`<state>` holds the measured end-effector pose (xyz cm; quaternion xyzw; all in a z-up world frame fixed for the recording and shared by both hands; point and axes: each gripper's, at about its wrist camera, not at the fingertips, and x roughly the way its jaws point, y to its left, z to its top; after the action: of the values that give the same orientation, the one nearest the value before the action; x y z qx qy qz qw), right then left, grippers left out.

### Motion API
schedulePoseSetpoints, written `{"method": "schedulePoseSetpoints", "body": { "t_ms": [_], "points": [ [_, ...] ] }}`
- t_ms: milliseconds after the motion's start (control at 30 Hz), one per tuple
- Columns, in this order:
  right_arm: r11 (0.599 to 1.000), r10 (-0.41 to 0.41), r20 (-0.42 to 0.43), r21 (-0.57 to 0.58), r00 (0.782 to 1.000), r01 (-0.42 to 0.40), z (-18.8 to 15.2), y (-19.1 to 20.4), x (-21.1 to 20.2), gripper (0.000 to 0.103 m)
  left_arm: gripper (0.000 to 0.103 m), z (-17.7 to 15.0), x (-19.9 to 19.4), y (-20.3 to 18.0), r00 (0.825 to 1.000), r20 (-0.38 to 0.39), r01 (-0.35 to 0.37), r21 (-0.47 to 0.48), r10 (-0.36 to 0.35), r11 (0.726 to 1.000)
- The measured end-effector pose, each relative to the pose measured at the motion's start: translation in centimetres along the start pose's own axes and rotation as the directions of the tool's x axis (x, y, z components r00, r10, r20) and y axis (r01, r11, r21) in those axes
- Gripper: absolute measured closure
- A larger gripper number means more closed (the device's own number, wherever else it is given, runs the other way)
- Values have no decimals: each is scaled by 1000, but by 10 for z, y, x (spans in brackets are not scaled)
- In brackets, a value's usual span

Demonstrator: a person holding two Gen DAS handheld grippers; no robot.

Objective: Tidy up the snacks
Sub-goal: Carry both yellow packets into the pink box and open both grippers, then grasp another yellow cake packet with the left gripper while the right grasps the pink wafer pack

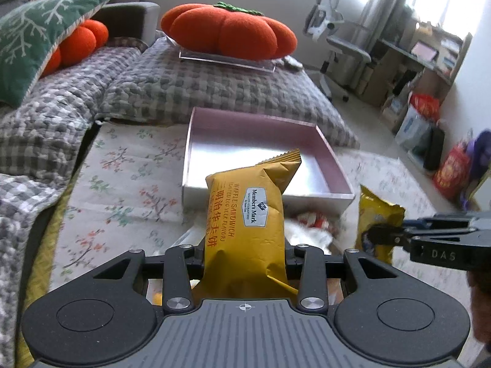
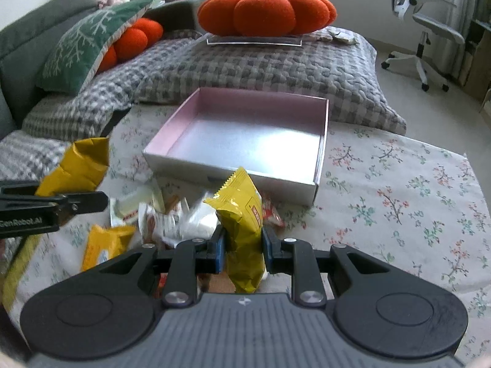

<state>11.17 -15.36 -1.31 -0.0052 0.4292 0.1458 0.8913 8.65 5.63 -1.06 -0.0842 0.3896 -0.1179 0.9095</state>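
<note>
My left gripper [image 1: 244, 256] is shut on a mustard waffle sandwich packet [image 1: 245, 214] and holds it above the floral-cloth table, just in front of the pink box [image 1: 334, 168]. It also shows in the right wrist view [image 2: 76, 165]. My right gripper [image 2: 242, 250] is shut on a yellow snack bag [image 2: 242, 230], raised in front of the same pink box [image 2: 320, 153], whose inside is bare. The right gripper with its bag [image 1: 379, 217] shows at the right of the left wrist view. A pile of loose snacks [image 2: 165, 217] lies on the cloth below both grippers.
The table has a floral cloth [image 2: 399, 202]. Behind the box is a checked sofa cover [image 2: 260, 64] with an orange pumpkin cushion [image 2: 267, 9] on a clear stand. A green pillow [image 2: 89, 46] is at the left. An office chair [image 2: 429, 24] stands at the right.
</note>
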Motion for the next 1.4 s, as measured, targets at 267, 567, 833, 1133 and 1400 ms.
{"method": "schedulePoseSetpoints", "body": {
  "t_ms": [267,567,833,1133,1400],
  "points": [
    [996,34,27,78,999,-36,41,-14,15,81,67,31,41,8,999,33,28,-35,-27,999],
    [997,-17,12,81,1000,16,68,-21,68,81,67,54,83,7,998,51,-19,-9,20,1000],
    [993,-58,9,105,998,56,72,-29,96,83,64,59,107,10,996,43,-77,10,77,997],
    [975,-29,17,219,999,24,71,-40,80,71,52,68,81,8,994,85,-63,9,62,998],
    [977,5,65,213,998,-19,77,-29,41,47,47,62,33,16,987,80,-137,-53,141,989]
  ]
}}
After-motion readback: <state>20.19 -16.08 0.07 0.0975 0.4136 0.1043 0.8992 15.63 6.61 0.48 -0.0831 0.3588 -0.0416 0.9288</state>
